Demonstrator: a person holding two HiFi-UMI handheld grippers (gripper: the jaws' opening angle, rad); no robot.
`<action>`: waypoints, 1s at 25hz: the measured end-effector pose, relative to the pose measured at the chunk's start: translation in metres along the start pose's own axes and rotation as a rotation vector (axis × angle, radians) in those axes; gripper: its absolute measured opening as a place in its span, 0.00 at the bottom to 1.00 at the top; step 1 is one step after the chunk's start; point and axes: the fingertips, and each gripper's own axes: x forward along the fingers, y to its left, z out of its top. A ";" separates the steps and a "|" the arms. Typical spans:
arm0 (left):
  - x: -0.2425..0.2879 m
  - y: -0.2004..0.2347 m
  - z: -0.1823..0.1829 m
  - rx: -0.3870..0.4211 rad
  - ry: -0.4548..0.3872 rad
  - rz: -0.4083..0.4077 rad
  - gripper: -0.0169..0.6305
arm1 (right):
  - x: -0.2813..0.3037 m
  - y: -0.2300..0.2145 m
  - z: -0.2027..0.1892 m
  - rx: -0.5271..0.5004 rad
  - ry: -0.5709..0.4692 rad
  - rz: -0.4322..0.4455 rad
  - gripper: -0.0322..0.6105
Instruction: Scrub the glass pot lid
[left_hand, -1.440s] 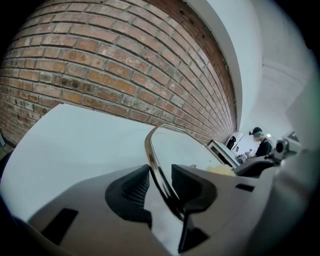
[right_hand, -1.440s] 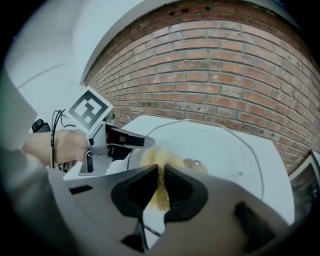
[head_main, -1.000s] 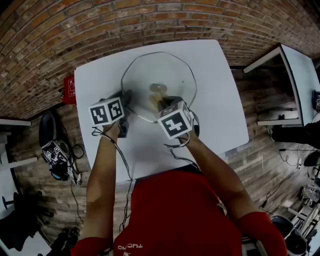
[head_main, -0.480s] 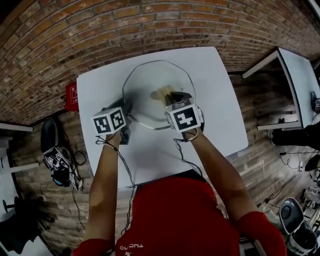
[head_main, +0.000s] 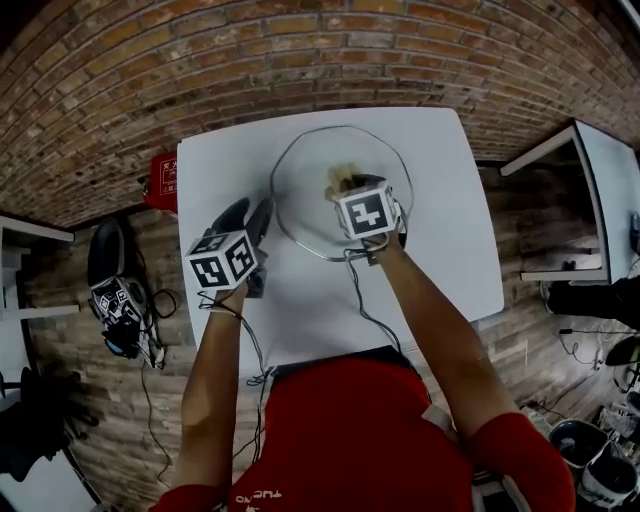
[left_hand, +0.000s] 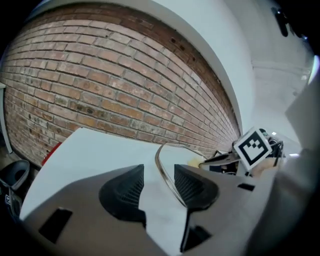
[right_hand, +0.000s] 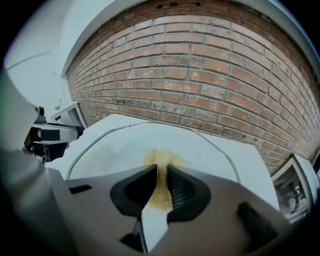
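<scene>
We see the glass pot lid (head_main: 305, 195) lying upper centre on the white worktop (head_main: 440, 260). Our right hand-held gripper (right_hand: 161, 175) clamps a yellow sponge (right_hand: 162, 156) against its glass. Our left hand-held gripper (left_hand: 159, 172), jaws apart and just opening, straddles its left rim.

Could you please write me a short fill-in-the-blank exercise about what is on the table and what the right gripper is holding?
1. The right gripper is shut on a ____ sponge.
2. The glass lid lies on a ____ table.
3. Behind the table stands a ____ wall.

Missing words: yellow; white; brick.
</scene>
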 end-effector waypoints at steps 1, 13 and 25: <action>-0.005 -0.003 0.003 0.013 -0.017 -0.002 0.30 | -0.001 0.000 0.000 0.004 -0.004 0.001 0.14; -0.073 -0.125 0.066 0.266 -0.311 -0.244 0.30 | -0.140 0.049 0.047 -0.083 -0.599 0.252 0.31; -0.153 -0.212 0.051 0.378 -0.421 -0.292 0.06 | -0.278 0.098 0.026 -0.196 -0.855 0.331 0.10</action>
